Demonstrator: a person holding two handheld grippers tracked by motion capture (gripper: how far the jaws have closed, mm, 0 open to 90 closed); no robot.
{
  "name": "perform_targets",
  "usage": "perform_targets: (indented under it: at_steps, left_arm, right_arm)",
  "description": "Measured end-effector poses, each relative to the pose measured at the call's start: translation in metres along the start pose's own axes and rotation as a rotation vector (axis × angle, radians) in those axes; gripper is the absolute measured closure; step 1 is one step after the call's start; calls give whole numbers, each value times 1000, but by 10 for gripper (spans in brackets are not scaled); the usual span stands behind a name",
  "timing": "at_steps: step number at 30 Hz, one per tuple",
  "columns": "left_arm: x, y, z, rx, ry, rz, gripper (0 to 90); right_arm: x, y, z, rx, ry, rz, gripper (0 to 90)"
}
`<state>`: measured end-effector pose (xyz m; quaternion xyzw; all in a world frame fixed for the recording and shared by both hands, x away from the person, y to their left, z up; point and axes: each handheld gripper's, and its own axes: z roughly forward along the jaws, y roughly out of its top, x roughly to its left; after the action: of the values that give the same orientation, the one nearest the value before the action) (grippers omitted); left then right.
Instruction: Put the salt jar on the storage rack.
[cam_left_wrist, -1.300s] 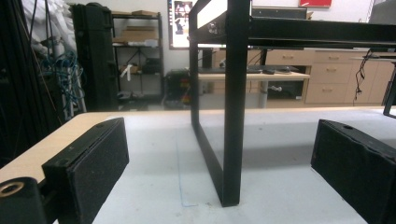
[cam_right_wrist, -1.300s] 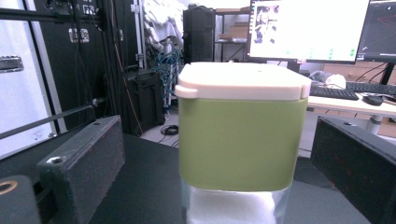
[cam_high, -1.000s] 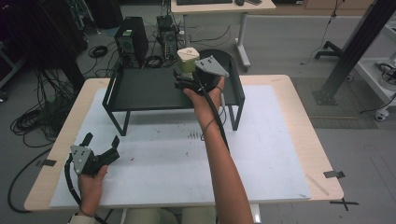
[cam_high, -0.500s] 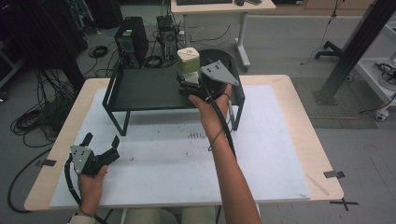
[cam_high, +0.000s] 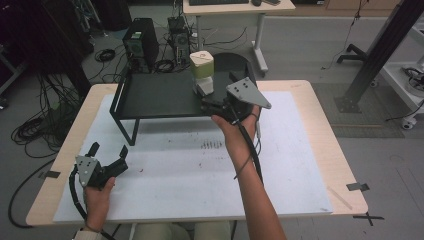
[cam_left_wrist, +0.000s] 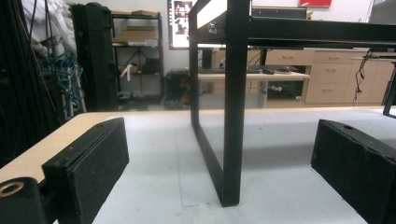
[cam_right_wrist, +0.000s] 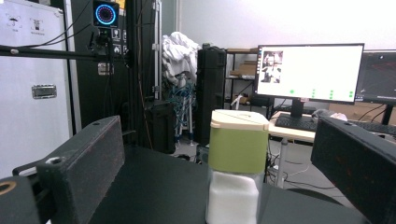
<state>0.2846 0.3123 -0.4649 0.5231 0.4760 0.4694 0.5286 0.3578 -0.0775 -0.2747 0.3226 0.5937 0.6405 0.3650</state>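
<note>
Now | right tongs (cam_right_wrist: 219, 154) apart | green-lidded jar (cam_right_wrist: 237, 170) unlabelled, on shelf (cam_high: 155, 95)

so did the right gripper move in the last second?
Yes. The right gripper slid rightward along the black rack, backing off the green-lidded jar, jaws open.

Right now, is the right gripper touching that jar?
Apart. In the right gripper view the jar stands between the open jaws of the right gripper, a gap on both sides.
</note>
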Motion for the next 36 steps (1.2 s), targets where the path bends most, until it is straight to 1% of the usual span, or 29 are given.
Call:
perform_targets:
  at_steps: [2,4,9,18,22,30,33,36]
  left_arm:
    - [0,0,0,0,0,1,45]
    - [0,0,0,-1,1,-1,45]
    - [0,0,0,0,0,0,45]
    - [0,0,0,0,0,1,45]
    - [0,0,0,0,0,2,45]
    - [0,0,0,-1,0,-1,45]
    - [0,0,0,0,0,0,45]
    - [0,0,0,0,0,0,45]
  right_arm:
    - [-1,-1,-5,-1,-4,-5,30]
    - [-3,-2,-11,-18,4,-9,30]
    - [-8,-6,-26,-57,-19,-27,30]
    - [-14,-24,-58,-48,-65,-44,31]
    - [-18,-34,-71,-45,-95,-46,33]
    - [-25,-48,-89,-57,-140,-41,33]
    - [-28,-55,-95,-62,-151,-40,32]
    - [-31,-65,-102,-54,-161,-39,32]
